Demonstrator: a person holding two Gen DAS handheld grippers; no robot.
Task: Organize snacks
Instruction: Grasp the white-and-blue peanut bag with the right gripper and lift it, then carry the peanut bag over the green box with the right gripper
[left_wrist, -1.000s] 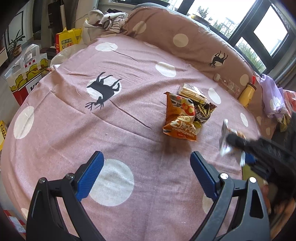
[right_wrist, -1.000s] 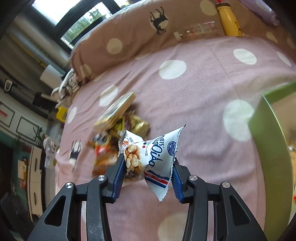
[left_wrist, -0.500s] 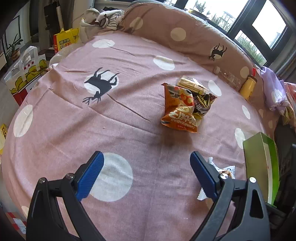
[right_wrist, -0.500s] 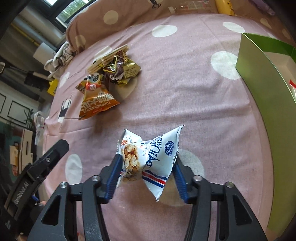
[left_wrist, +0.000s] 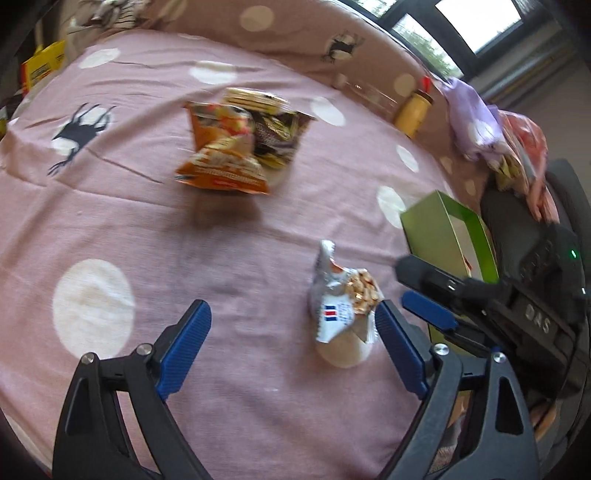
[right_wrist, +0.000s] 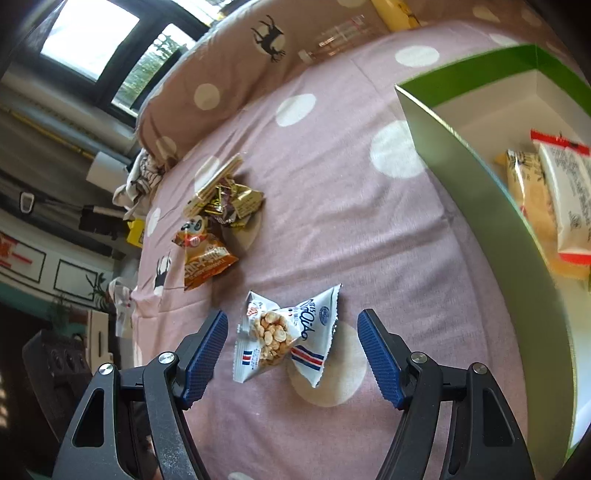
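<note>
We see the right gripper spread wide, its blue pads either side of the white snack packet but not touching it; the packet lies on the pink dotted bedspread. The green box sits at two o'clock, the remaining snack pile at eleven. The left gripper hangs open, holding nothing.

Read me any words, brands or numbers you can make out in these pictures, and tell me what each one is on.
"Oishi", likely, in blue script: white snack packet lying between the right gripper's open jaws.
"DAS", embossed: black body of the right gripper, seen in the left wrist view.
Orange snack bag: white lettering, too blurred to read.
Packets in the green box: print too small.
</note>
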